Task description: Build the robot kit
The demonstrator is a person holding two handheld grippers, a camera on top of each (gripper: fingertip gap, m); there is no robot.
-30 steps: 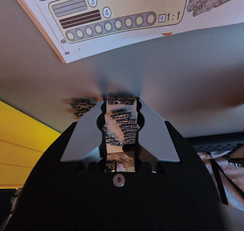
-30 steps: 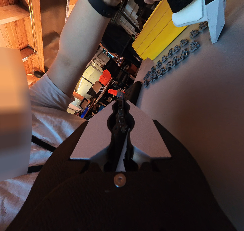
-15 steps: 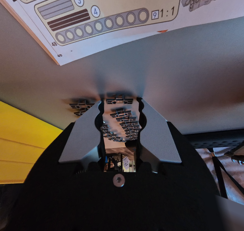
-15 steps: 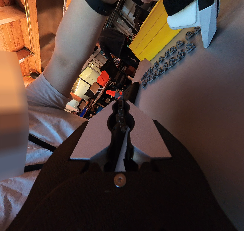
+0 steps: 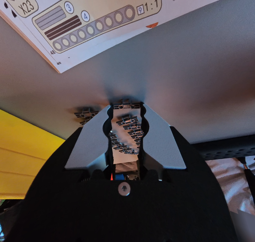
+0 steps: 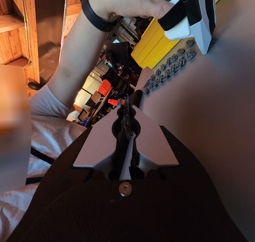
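My left gripper (image 5: 127, 105) is open, tips down on the grey table (image 5: 179, 83). Its jaws stand on either side of one small dark grey connector piece (image 5: 124, 106), which nearly fills the gap. More such pieces (image 5: 132, 130) lie in rows behind it. My right gripper (image 6: 127, 107) is shut on a thin dark grey strip of joined parts (image 6: 127, 122), held off the table's near edge. A small red and grey part (image 6: 115, 102) shows at its tip. The right wrist view also shows the left gripper (image 6: 204, 41) in a hand, beside the rows of pieces (image 6: 168, 70).
An open instruction booklet (image 5: 96, 21) lies beyond the pieces. A yellow bin (image 5: 20, 152) stands left of them, also in the right wrist view (image 6: 154, 44). A black perforated plate (image 5: 227, 151) borders the table. A person's arm with a black wristband (image 6: 93, 14) reaches over.
My left gripper has come down closer to the table, so the front piece now nearly fills the gap between its tips. The right gripper has kept its hold and shifted only slightly.
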